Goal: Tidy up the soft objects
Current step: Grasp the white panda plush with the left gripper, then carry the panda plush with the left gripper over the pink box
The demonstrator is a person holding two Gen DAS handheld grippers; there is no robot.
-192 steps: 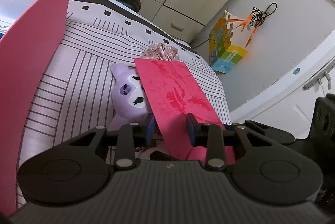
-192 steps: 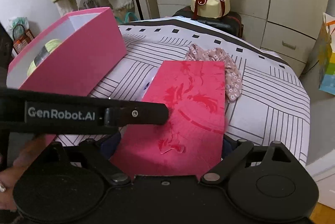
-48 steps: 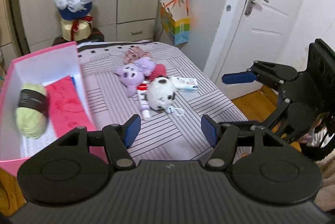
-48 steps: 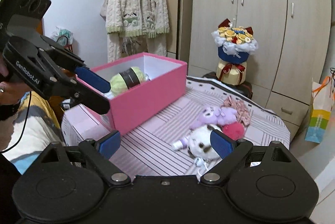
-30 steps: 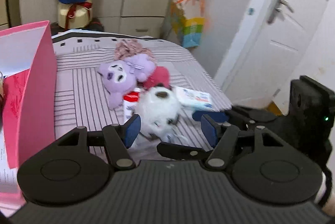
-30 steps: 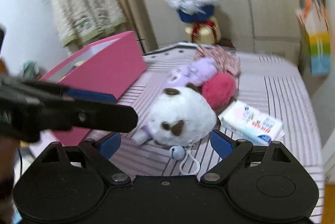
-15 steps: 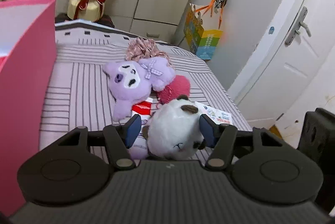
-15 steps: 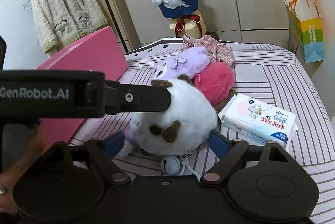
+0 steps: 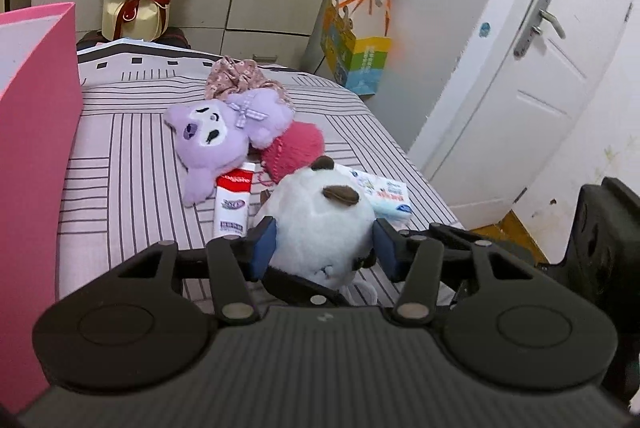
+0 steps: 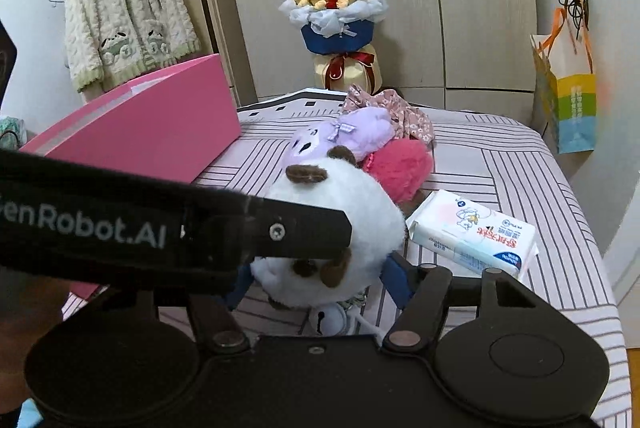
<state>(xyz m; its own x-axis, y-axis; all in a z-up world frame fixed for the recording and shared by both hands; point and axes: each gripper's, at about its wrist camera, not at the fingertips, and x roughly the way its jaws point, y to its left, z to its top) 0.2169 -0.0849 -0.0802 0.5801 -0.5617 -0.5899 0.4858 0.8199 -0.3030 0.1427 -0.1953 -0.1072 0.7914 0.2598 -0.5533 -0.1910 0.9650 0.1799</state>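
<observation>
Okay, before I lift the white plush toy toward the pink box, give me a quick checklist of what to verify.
1. White plush toy sits between the left tongs: ok; jaws closing, pads at its sides.
2. Right tongs also bracket the toy: ok; jaws closing on it too.
3. Firm grip from both: cannot tell; fur hides the pad contact.
4. Bell and cord hang under the toy, free of the tissue pack: ok.
5. Toy clear of the toothpaste tube and pink pompom: cannot tell; both lie close.
6. Pink box has room: cannot tell; its inside is out of view.
</observation>
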